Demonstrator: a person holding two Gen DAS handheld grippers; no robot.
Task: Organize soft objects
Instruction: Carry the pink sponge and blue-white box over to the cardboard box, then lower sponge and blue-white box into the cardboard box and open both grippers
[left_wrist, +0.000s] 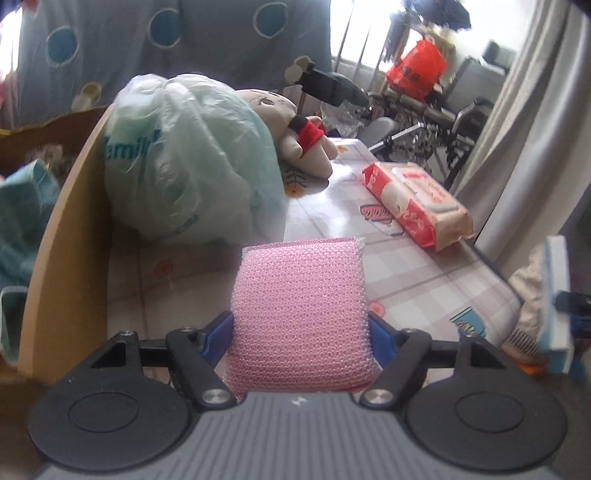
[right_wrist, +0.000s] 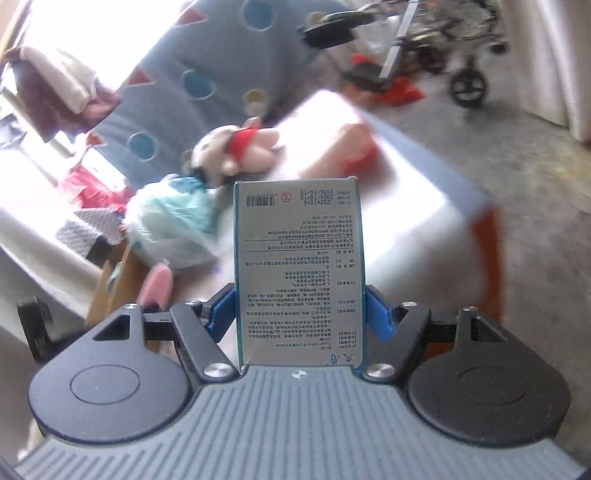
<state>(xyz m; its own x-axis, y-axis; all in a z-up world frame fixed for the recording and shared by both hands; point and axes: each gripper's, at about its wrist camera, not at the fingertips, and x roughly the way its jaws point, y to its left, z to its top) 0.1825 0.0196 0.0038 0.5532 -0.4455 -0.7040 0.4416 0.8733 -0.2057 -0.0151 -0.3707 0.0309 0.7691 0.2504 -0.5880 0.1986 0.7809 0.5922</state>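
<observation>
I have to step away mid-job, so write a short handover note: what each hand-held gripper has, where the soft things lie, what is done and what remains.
Left hand-held gripper: shut on a pink mesh sponge, held above the table.
Right hand-held gripper: shut on a printed box, lifted well above the table.
On the table: a pale green plastic bag against the wooden side panel, a plush doll lying behind the bag, and a pink wet-wipes pack near the right edge.
Done: sponge and box picked up.
Left: both held items need placing; the destination is not visible. Bag, doll and wipes look untouched.
</observation>
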